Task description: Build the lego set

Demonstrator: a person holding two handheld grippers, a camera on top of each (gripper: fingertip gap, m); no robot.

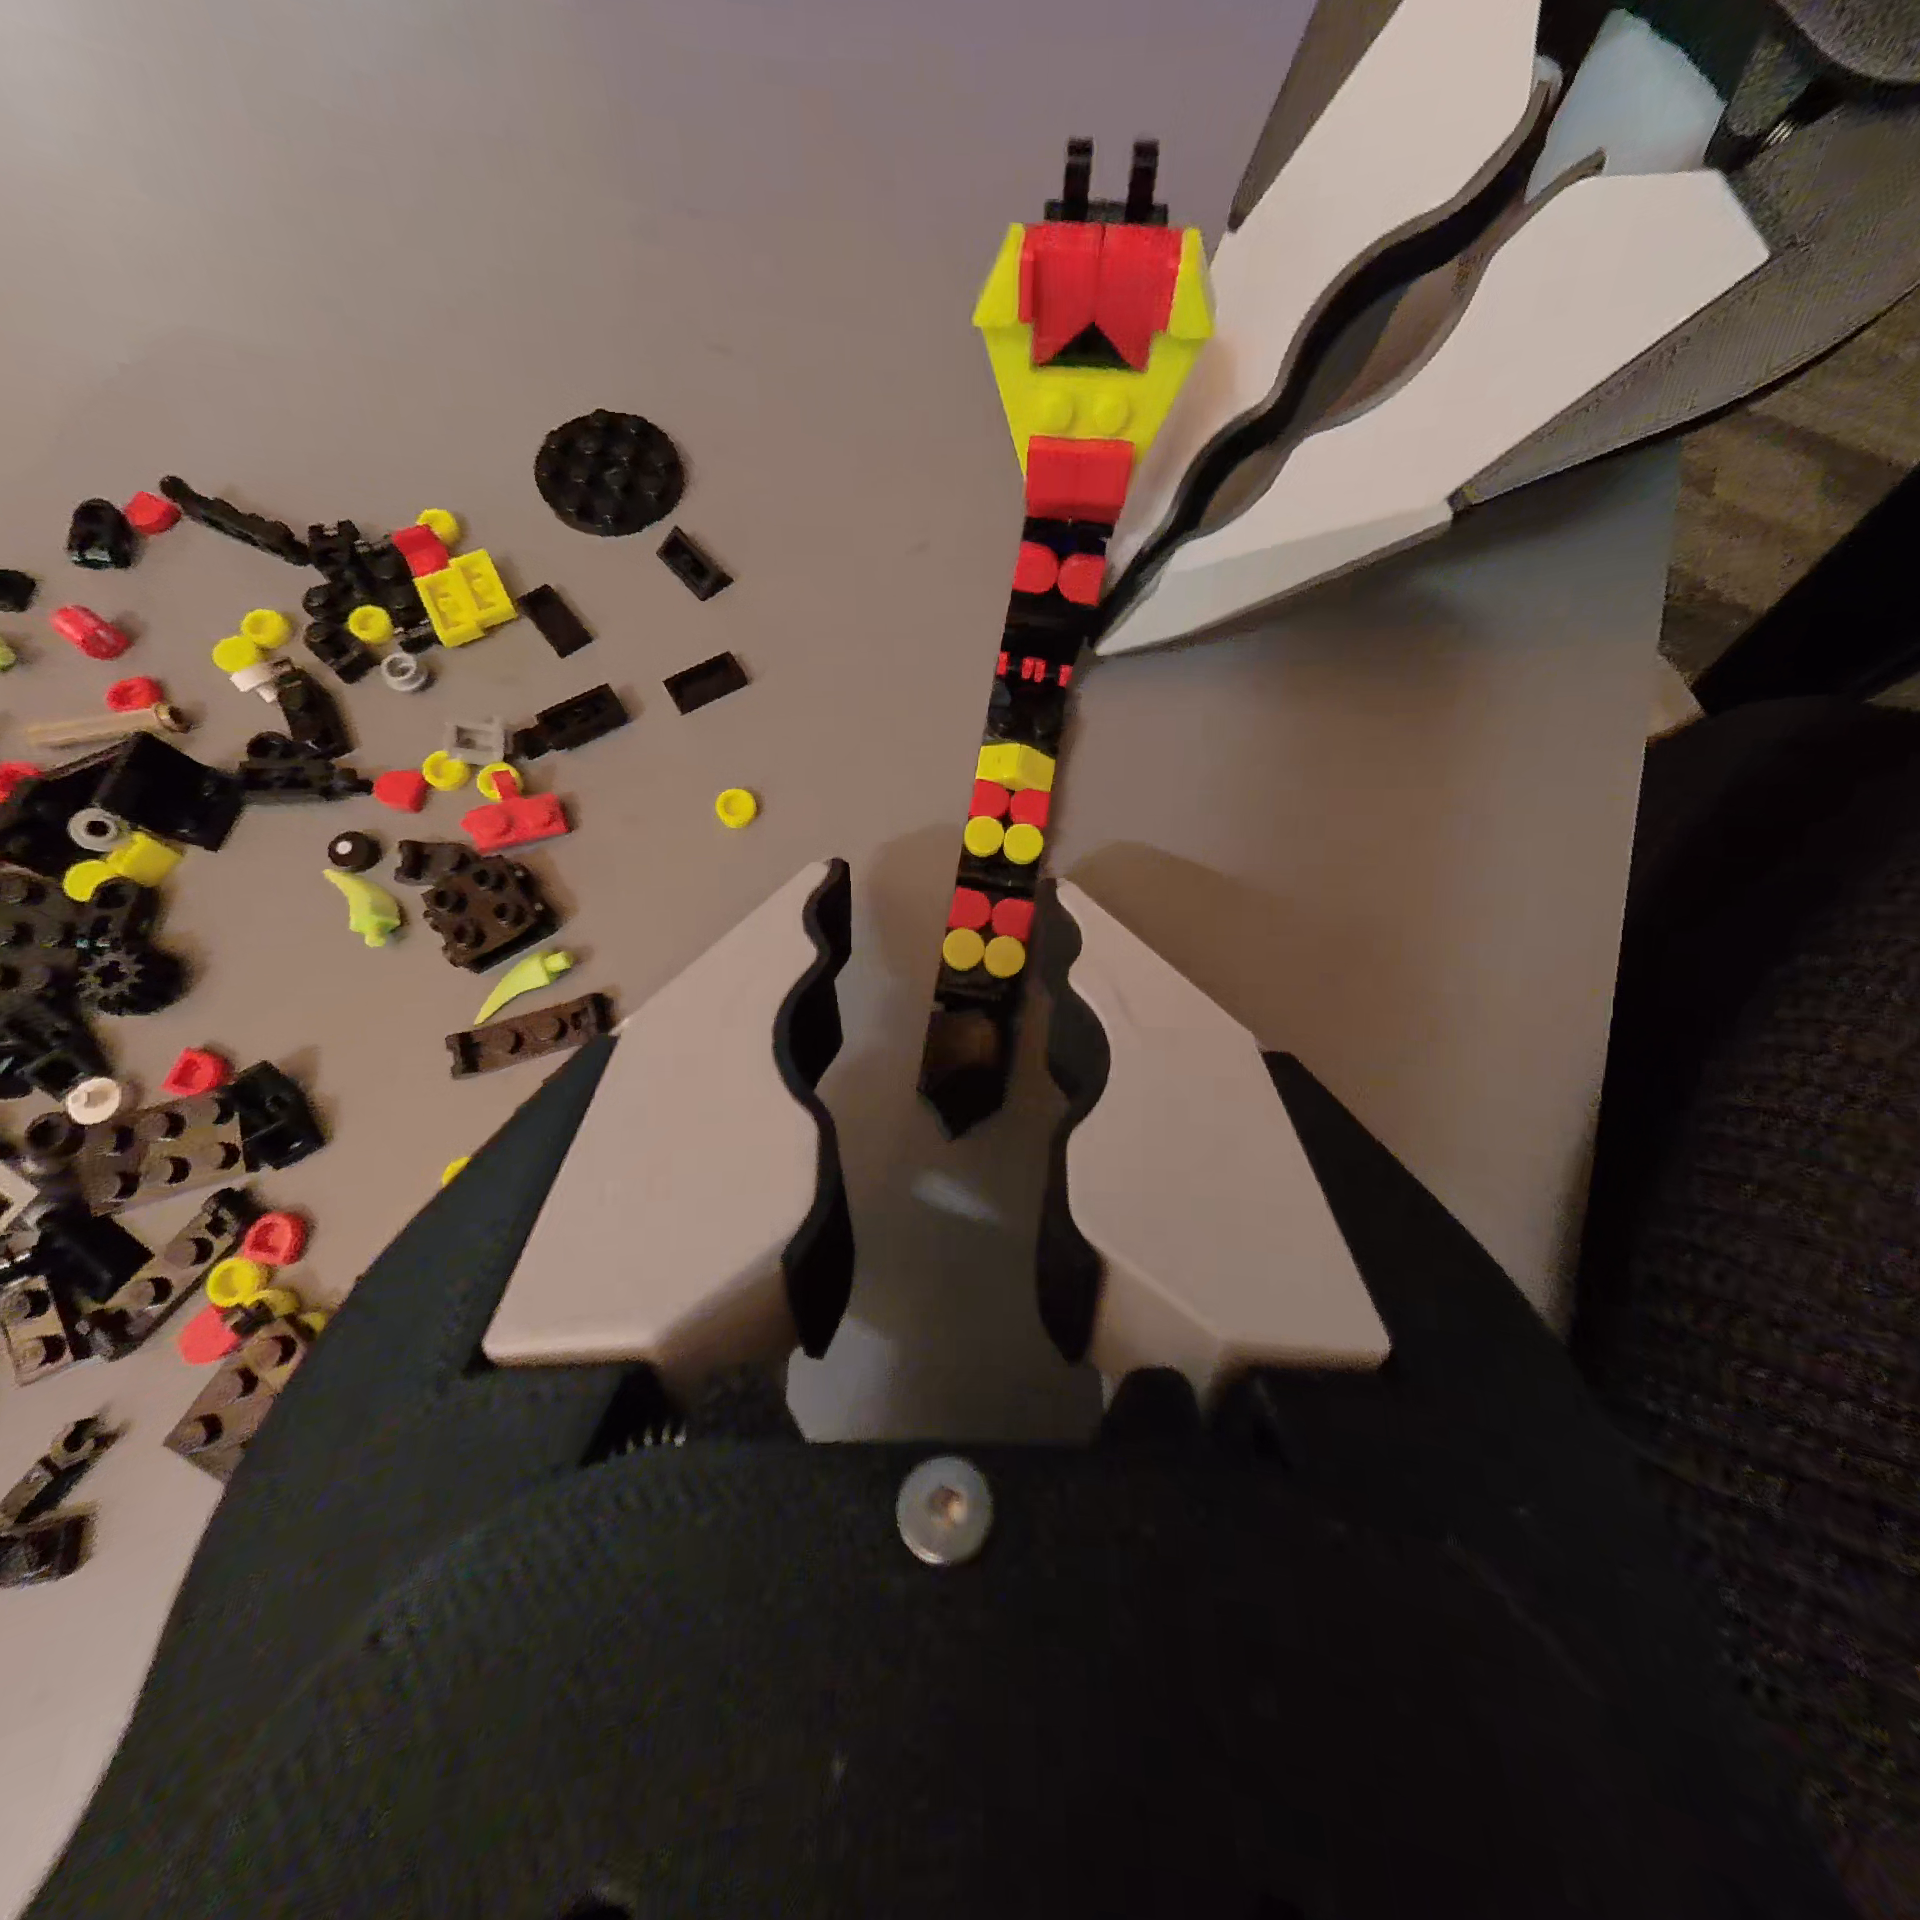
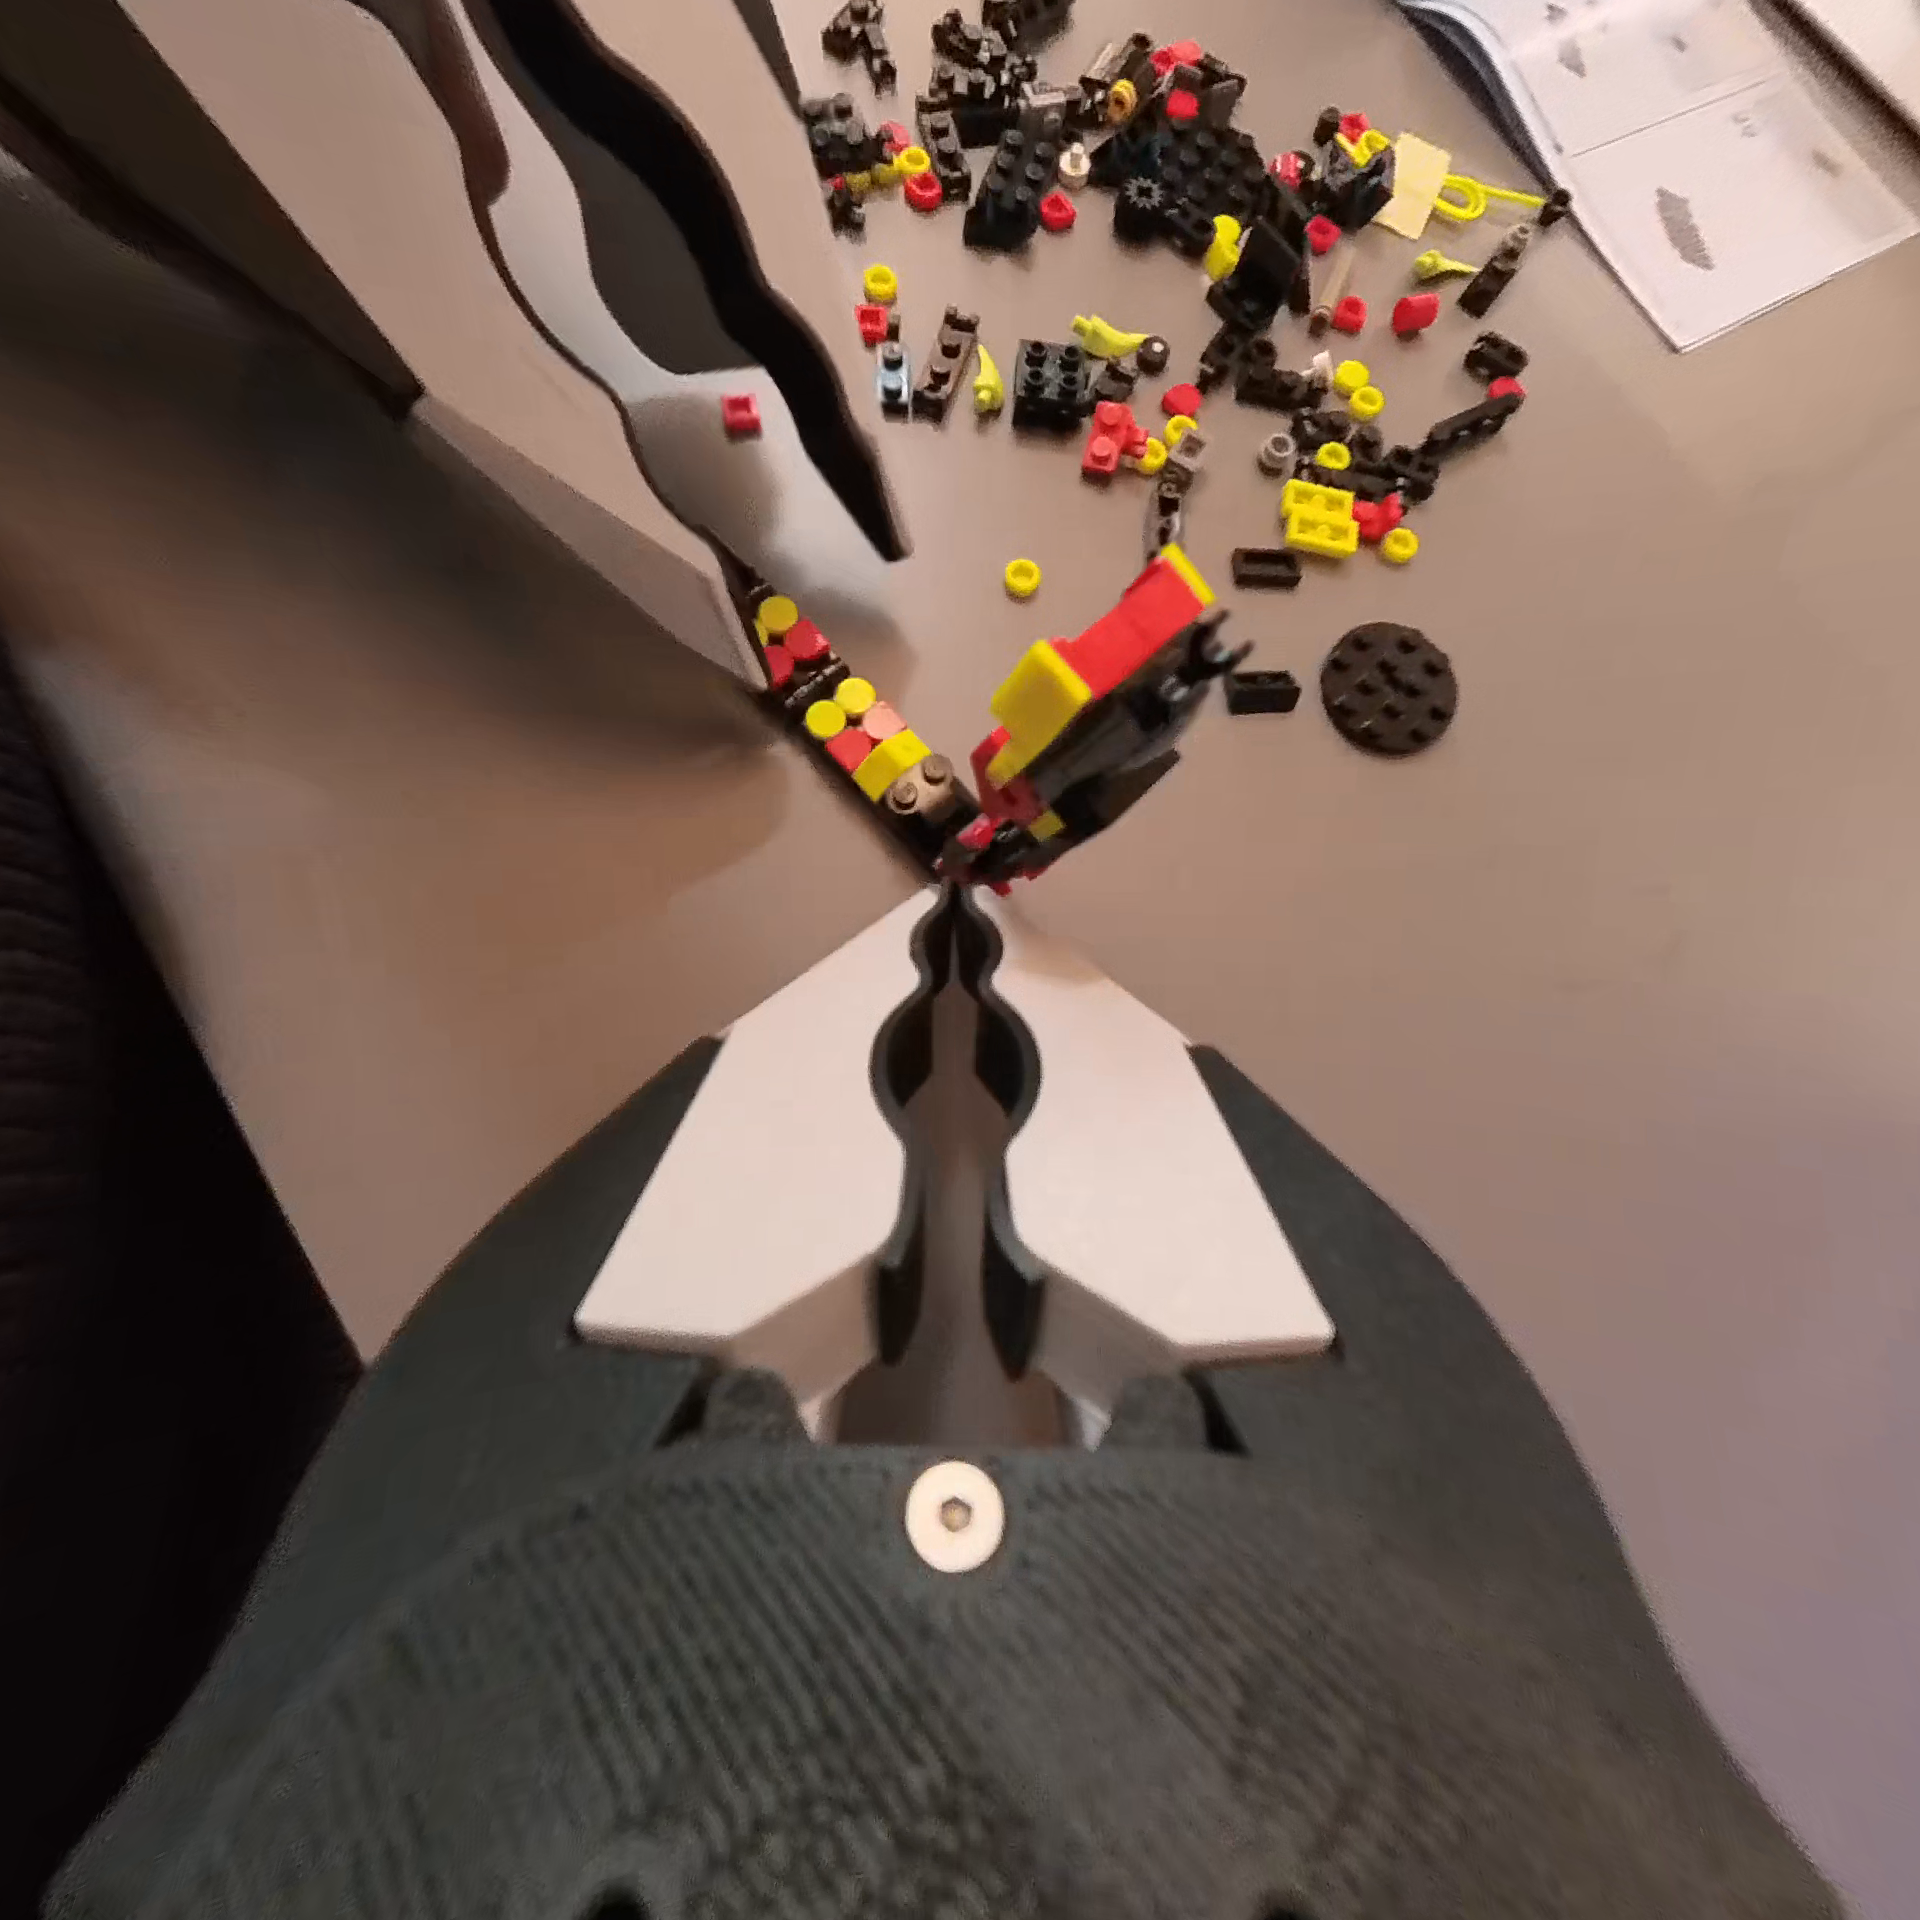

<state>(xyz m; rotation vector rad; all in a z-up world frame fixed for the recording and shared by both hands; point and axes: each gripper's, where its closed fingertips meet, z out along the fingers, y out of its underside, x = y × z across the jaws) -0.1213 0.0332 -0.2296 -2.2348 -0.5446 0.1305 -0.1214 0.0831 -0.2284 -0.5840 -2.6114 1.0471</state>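
Observation:
A long snake-like lego model (image 1: 1013,790) has a black body with red and yellow round studs and a yellow-green head with red bricks (image 1: 1091,322). My left gripper (image 1: 940,888) is open, and the model's tail end lies between its fingers, close to the right one. My right gripper (image 1: 1107,623) comes in from the upper right and is shut on the middle of the body. In the right wrist view my right gripper (image 2: 951,904) pinches the model (image 2: 1091,686) where the head part bends away from the tail part (image 2: 852,717). The open left gripper (image 2: 821,603) stands around the tail.
Many loose black, red and yellow pieces (image 1: 312,779) lie on the grey table left of the model, and they also show in the right wrist view (image 2: 1143,260). A black round plate (image 1: 610,473) lies near them. An instruction booklet (image 2: 1683,135) lies beyond. The table edge (image 1: 1642,831) is at the right. The grippers' ends are close to 6 centimeters from one another.

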